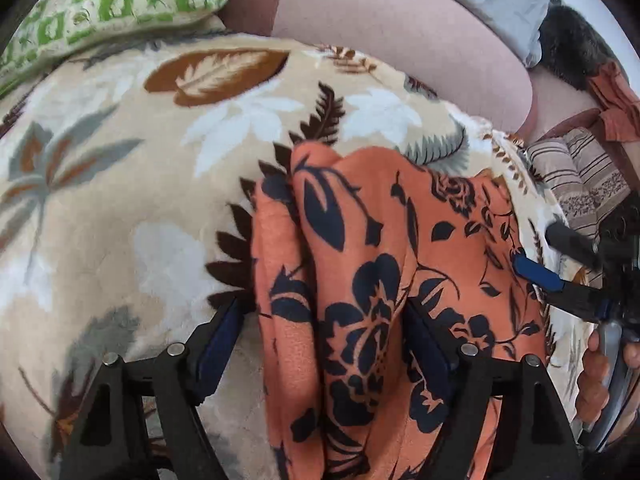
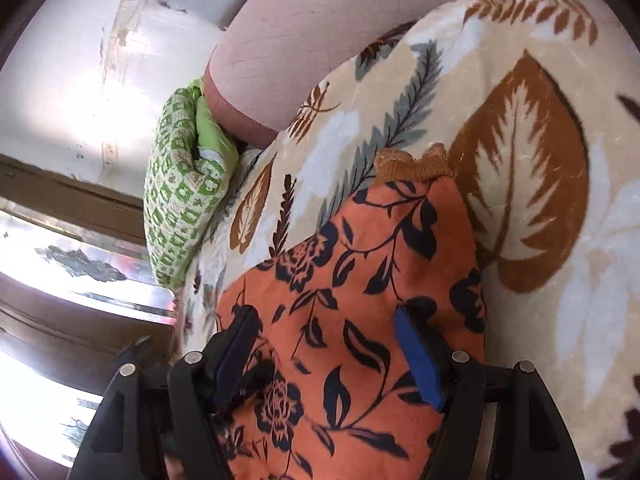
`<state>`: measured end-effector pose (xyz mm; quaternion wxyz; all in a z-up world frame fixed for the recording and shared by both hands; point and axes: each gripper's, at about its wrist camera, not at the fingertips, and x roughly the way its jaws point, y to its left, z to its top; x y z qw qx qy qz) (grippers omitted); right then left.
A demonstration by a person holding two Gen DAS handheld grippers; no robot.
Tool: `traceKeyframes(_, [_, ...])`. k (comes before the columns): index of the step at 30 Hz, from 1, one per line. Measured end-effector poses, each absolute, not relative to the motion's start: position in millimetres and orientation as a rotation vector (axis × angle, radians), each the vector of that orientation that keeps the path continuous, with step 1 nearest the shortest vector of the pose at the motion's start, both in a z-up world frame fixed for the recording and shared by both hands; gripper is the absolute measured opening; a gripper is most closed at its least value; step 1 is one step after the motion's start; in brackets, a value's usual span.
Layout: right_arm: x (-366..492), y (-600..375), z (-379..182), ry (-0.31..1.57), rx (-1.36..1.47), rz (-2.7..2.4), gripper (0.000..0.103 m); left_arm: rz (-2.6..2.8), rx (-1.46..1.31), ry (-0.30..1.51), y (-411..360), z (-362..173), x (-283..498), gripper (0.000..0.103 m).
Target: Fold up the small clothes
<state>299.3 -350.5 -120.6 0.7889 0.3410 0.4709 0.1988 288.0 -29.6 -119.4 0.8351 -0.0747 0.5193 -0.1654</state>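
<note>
An orange garment point(image 1: 368, 264) with a dark blue flower print lies bunched in long folds on a beige leaf-patterned blanket point(image 1: 132, 208). My left gripper point(image 1: 324, 332) stands open astride it. Its left pad rests beside the cloth's edge, its right pad over the print, and neither pinches the cloth. In the right wrist view the same garment point(image 2: 352, 280) spreads flat under my open right gripper point(image 2: 328, 352), with a brownish lace trim point(image 2: 412, 164) at its far end. The right gripper point(image 1: 536, 248) also shows at the garment's right edge, with a hand point(image 1: 600, 364) behind it.
A green patterned pillow point(image 1: 120, 4) point(image 2: 184, 192) lies at the blanket's far end against a pink cushion point(image 1: 400, 32) point(image 2: 320, 40). A striped cloth point(image 1: 576, 176), a rust-coloured cloth point(image 1: 616, 100) and a dark furry thing point(image 1: 572, 48) lie to the right. A bright window point(image 2: 60, 240) is left.
</note>
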Motion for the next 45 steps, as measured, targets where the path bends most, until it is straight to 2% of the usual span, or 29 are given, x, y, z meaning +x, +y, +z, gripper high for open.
traceKeyframes(4, [280,-346,-103,0.977,0.701,0.471,0.074,-0.317,-0.100,0.996,-27,-95,274,0.082])
traceKeyframes(9, [274,-343,-129,1.053,0.672,0.420,0.077,-0.232,-0.051,1.053,-22,-107,278,0.082])
traceKeyframes(14, [241,-329,-86,0.972,0.619,0.433,0.077,-0.205,0.006,0.990,-17,-88,254,0.082])
traceKeyframes(17, [207,-314,-79,0.971,0.578,0.460,0.077,-0.207,0.018,0.964,-14,-76,236,0.082])
traceKeyframes(21, [180,-309,-100,1.012,0.580,0.430,0.077,-0.206,0.027,0.966,-14,-77,218,0.082])
traceKeyframes(24, [178,-318,-126,1.045,0.648,0.400,0.077,-0.181,0.049,1.032,-17,-96,215,0.082])
traceKeyframes(26, [174,-322,-117,1.034,0.686,0.386,0.077,-0.162,0.076,1.078,-17,-107,214,0.082])
traceKeyframes(29, [165,-317,-90,0.964,0.621,0.418,0.077,-0.164,0.019,1.015,-8,-91,196,0.082])
traceKeyframes(31, [163,-318,-88,0.949,0.615,0.410,0.080,-0.177,0.023,0.979,-9,-85,183,0.082])
traceKeyframes(32, [169,-320,-98,0.975,0.630,0.371,0.087,-0.177,0.037,0.978,-11,-87,180,0.083])
traceKeyframes(35, [185,-320,-127,1.039,0.657,0.355,0.089,-0.157,0.098,1.114,-19,-114,183,0.084])
traceKeyframes(38, [169,-315,-91,0.988,0.629,0.350,0.089,-0.147,0.057,1.070,-13,-103,169,0.084])
traceKeyframes(41, [131,-308,-48,0.890,0.485,0.339,0.089,-0.158,0.025,0.997,-7,-75,144,0.084])
traceKeyframes(45, [78,-304,-27,0.813,0.443,0.284,0.089,-0.140,-0.016,0.922,5,-48,108,0.085])
